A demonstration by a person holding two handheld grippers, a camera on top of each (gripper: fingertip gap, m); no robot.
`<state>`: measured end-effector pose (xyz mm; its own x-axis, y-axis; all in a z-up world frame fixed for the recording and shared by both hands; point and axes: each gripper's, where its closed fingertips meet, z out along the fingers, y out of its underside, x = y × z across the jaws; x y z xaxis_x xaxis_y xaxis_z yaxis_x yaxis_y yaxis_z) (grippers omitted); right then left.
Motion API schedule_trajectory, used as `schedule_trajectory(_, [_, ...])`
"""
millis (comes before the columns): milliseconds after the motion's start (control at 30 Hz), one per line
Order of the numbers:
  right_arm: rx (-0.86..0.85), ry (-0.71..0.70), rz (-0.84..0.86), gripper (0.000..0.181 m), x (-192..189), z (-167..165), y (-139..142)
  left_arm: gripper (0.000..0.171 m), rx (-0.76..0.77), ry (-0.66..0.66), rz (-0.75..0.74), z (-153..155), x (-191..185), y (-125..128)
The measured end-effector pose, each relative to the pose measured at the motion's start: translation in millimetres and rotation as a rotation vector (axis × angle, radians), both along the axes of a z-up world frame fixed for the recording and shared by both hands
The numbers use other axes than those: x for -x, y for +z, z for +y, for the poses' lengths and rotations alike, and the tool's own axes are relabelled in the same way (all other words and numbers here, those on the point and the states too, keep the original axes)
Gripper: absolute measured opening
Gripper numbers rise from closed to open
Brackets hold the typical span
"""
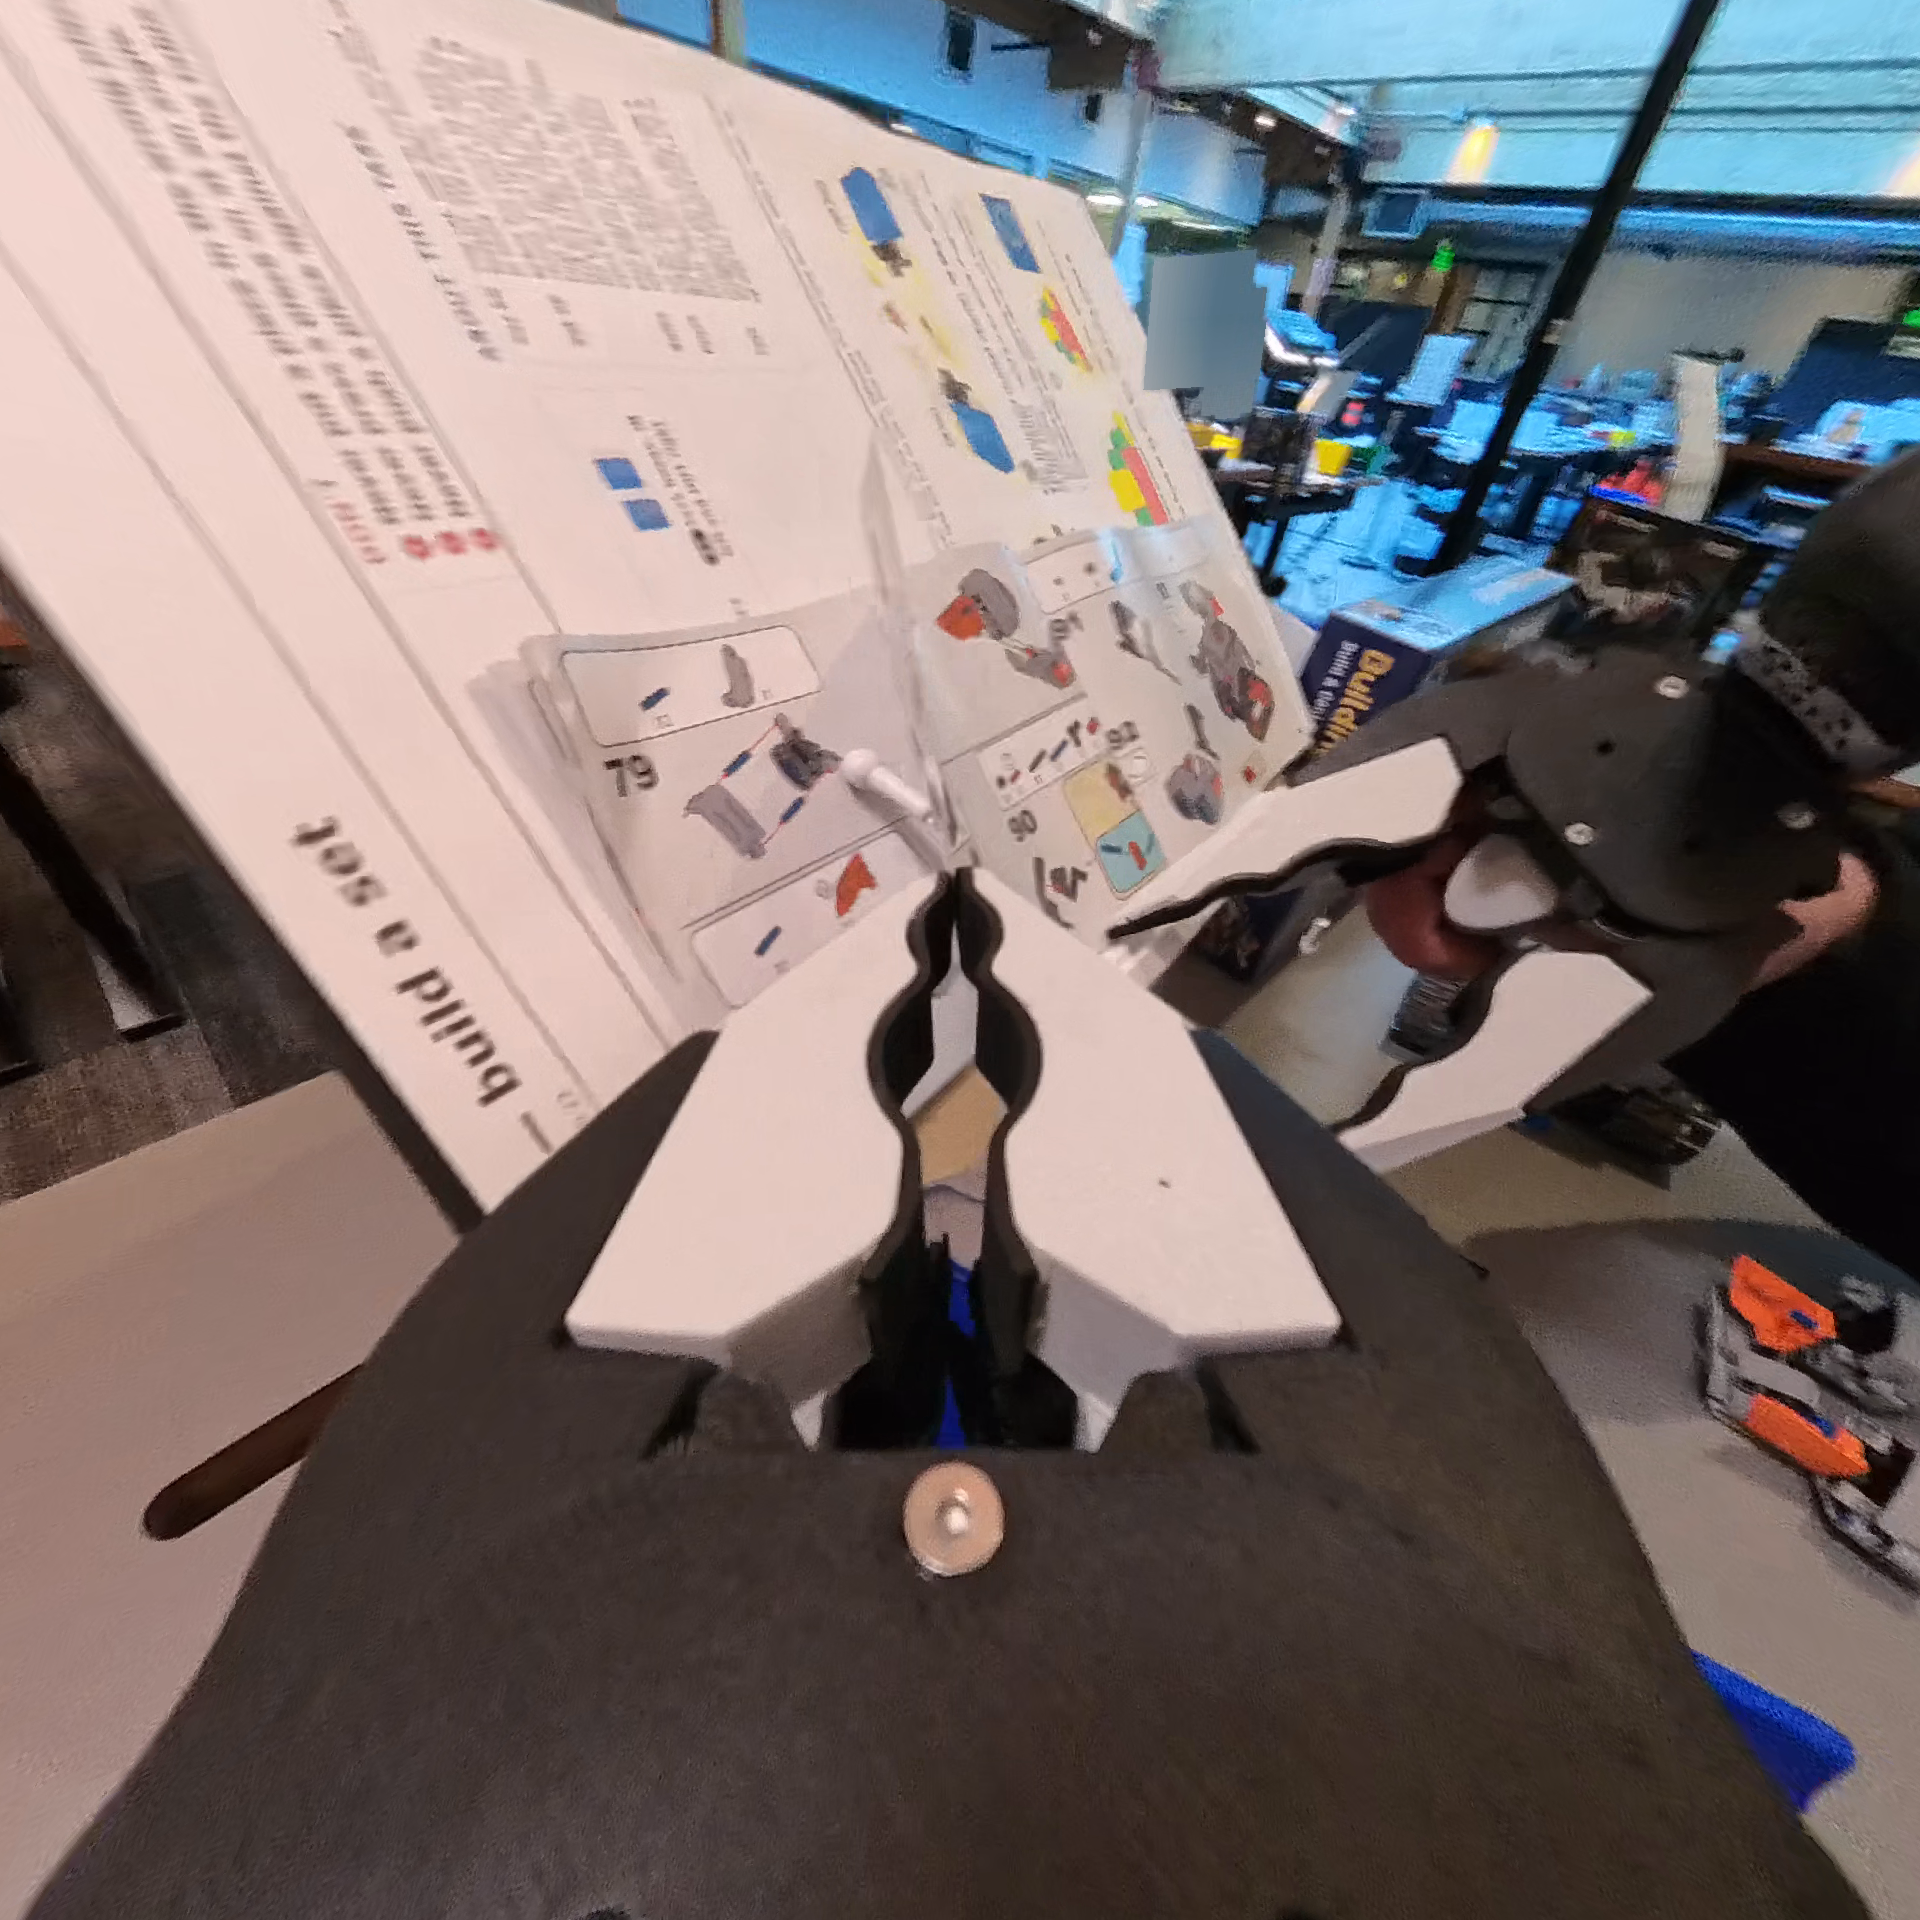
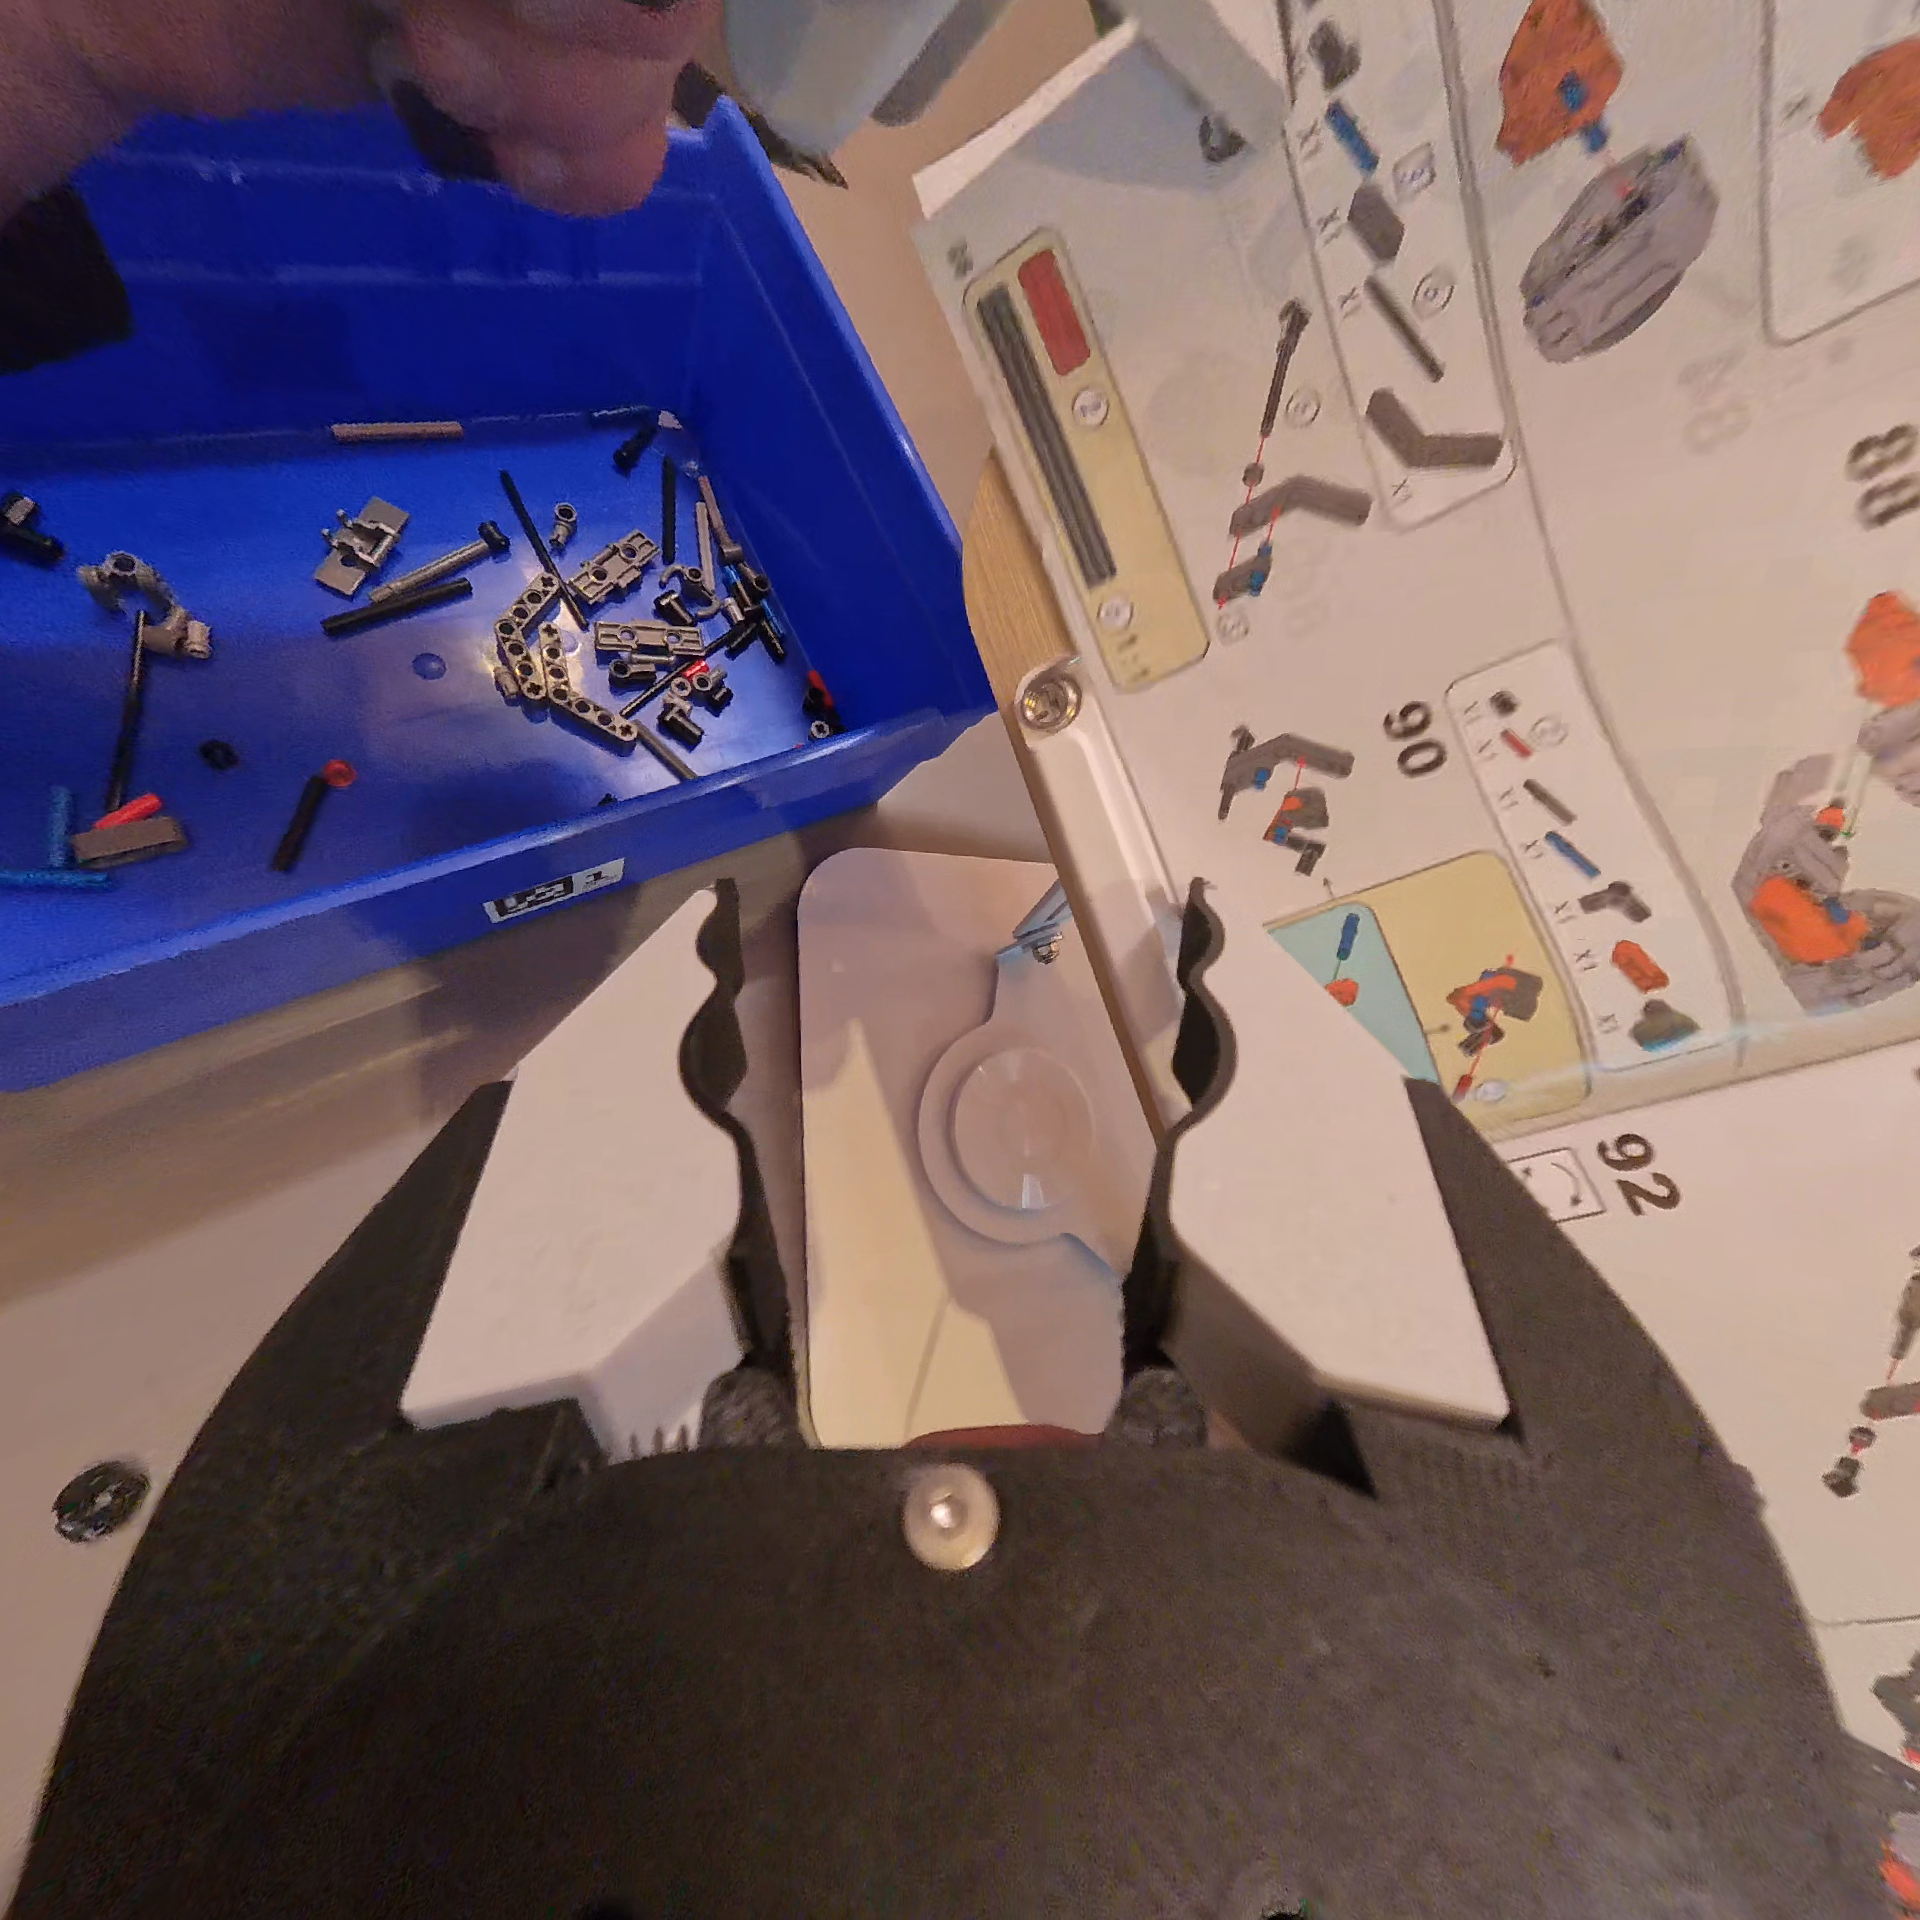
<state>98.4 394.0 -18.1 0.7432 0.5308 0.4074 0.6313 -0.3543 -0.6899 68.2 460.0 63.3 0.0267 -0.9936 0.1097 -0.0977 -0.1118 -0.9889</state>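
Note:
My left gripper (image 1: 956, 883) is shut, with its tips on the lower end of a small white page-holder arm (image 1: 883, 790). The arm lies across an open instruction booklet (image 1: 727, 810) propped on a tilted white board (image 1: 416, 416). My right gripper (image 1: 1226, 1029) is open and empty, just right of the booklet's lower right corner. In the right wrist view the right gripper (image 2: 961, 894) frames the stand's white base plate (image 2: 935, 1143), with the booklet (image 2: 1455, 623) to its right. The booklet pages show grey and orange model steps.
A blue bin (image 2: 831, 416) with several loose grey, black and red small parts (image 2: 582, 644) sits left of the stand, a hand (image 2: 520, 94) above it. A grey and orange model (image 1: 1808, 1392) lies on the table at right. A dark blue box (image 1: 1382, 665) stands behind.

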Motion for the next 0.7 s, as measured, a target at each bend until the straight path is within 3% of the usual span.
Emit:
schedule_trajectory(200, [-0.045,0.045,-0.005,0.066,15.2,0.2,9.8,0.0,-0.026,-0.028,-0.132,-12.4,-2.5,38.8])
schedule_trajectory(300, [-0.124,0.04,-0.074,0.059,19.8,11.1,14.9,0.0,-0.112,0.028,-0.093,-13.0,-10.5,42.0])
schedule_trajectory(367, [-0.173,-0.035,-0.101,0.053,13.7,23.6,19.6,0.0,-0.111,0.03,-0.113,-13.7,-11.2,46.1])
schedule_trajectory(533, [-0.198,-0.131,0.024,0.038,21.2,49.0,22.2,0.0,-0.072,0.05,-0.121,-0.5,-10.4,38.8])
schedule_trajectory(667, [-0.143,-0.092,0.124,0.0,31.2,55.0,19.5,0.0,-0.062,0.075,-0.118,7.3,-11.6,33.3])
schedule_trajectory(700, [-0.147,-0.067,0.107,0.0,32.0,54.8,18.9,0.0,-0.057,0.077,-0.114,8.9,-12.0,31.3])
